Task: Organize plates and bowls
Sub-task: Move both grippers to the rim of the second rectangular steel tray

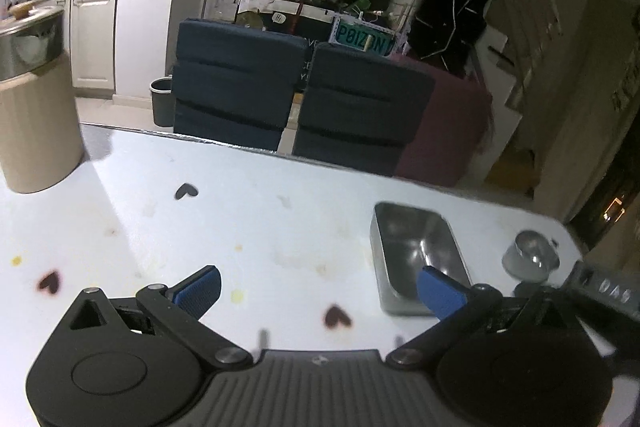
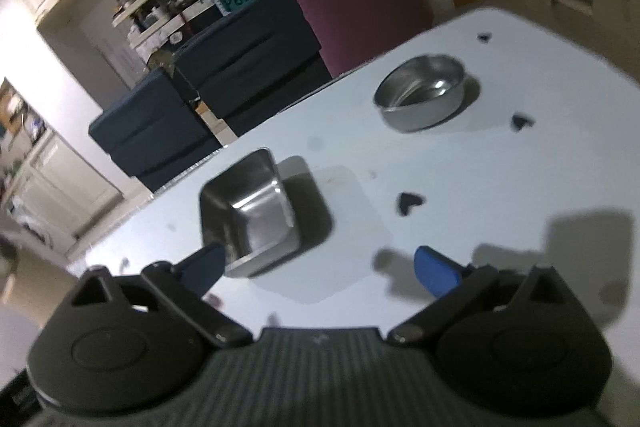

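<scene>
White and glossy, the counter (image 1: 280, 227) carries scattered dark heart marks and a few yellowish stains, with two dark blue chairs (image 1: 240, 83) and a maroon seat (image 1: 444, 123) just beyond its far edge. On it sits a rectangular steel tray (image 1: 416, 259), deep-walled with rounded corners and a shiny, reflective inside, standing upright and empty. A round steel bowl (image 2: 424, 97) stands well apart from the tray, nearer the counter's far corner, also upright and empty. The left gripper (image 1: 320, 289) hovers over the counter with its jaws spread wide and gripping nothing; its blue right finger overlaps the tray's near end in the left wrist view, and whether it touches is unclear. The right gripper (image 2: 320, 267) is likewise spread and empty, with the tray just ahead of its left finger and the bowl farther off to the right.
</scene>
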